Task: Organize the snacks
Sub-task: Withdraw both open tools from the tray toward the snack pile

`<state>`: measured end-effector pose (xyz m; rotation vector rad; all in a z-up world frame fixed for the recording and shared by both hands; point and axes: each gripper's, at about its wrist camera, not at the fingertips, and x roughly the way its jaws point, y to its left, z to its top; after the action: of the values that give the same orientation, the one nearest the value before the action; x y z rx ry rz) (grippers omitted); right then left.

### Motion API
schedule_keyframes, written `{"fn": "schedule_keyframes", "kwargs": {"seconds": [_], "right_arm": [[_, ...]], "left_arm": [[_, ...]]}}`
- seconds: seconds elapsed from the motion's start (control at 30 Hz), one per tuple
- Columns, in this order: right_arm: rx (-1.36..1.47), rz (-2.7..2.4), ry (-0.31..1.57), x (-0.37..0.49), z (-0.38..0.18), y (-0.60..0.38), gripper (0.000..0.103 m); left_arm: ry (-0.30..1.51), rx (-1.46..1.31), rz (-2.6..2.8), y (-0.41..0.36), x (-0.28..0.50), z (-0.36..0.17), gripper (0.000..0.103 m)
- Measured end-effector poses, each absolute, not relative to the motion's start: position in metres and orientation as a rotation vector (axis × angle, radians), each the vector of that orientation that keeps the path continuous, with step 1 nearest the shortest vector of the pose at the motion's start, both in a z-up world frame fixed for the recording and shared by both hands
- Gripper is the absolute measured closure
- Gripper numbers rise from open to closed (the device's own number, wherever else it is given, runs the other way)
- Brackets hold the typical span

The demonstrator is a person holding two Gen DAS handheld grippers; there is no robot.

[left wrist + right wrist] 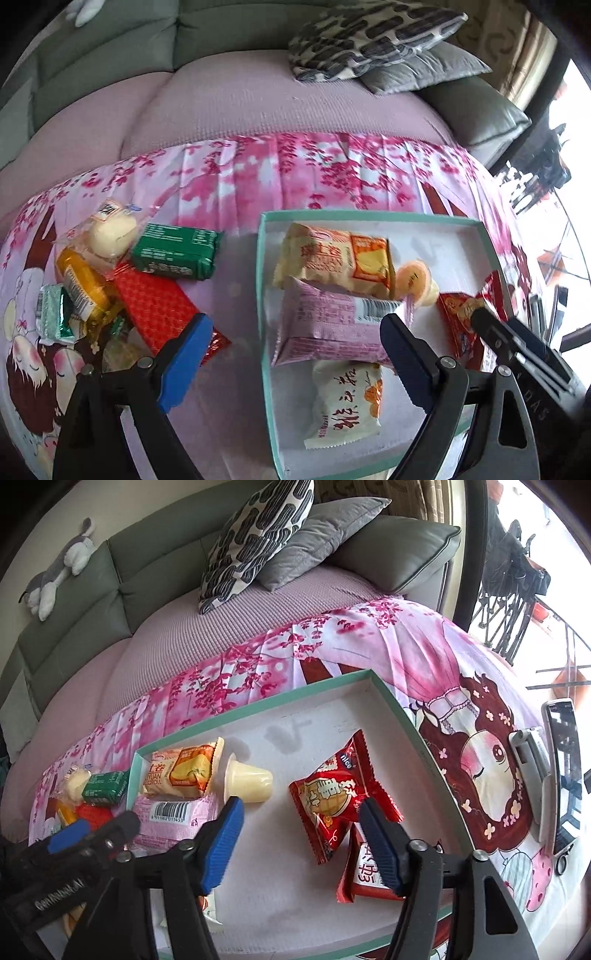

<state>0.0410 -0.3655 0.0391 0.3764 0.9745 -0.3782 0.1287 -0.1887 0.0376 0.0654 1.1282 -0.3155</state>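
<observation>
A teal-rimmed white box lies on the printed cloth. It holds a cream roll packet, a pink packet, a white packet, a jelly cup and a red packet. My right gripper stands open over the box floor. The red packet's lower corner lies between its pads, flat and unpressed, with a second red packet beneath. My left gripper hangs wide open and empty above the box's left wall. Left of the box lie a green packet, a red wafer packet and a wrapped bun.
A yellow packet and a small silver-green one also lie in the loose pile. A phone on a stand sits right of the box. Behind are a sofa, two cushions and a plush toy.
</observation>
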Motion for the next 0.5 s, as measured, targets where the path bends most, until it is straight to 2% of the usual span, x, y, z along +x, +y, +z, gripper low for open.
{"fn": "schedule_keyframes", "kwargs": {"seconds": [0.1,0.27,0.43,0.5], "right_arm": [[0.372,-0.367,0.987,0.043,0.037,-0.363,0.026],[0.368,-0.370,0.991,0.045,0.034,-0.362,0.014],[0.389,-0.377,0.975,0.044,0.035,-0.366,0.012],[0.389,-0.378,0.972,0.044,0.035,-0.366,0.003]], "left_arm": [[1.124,0.057,-0.277,-0.184,0.131,0.037,0.010],[1.134,0.043,-0.232,-0.178,0.135,0.033,0.010],[1.148,0.034,-0.204,-0.174,0.138,0.030,0.010],[1.155,0.025,-0.196,-0.171,0.139,0.028,0.009]]}}
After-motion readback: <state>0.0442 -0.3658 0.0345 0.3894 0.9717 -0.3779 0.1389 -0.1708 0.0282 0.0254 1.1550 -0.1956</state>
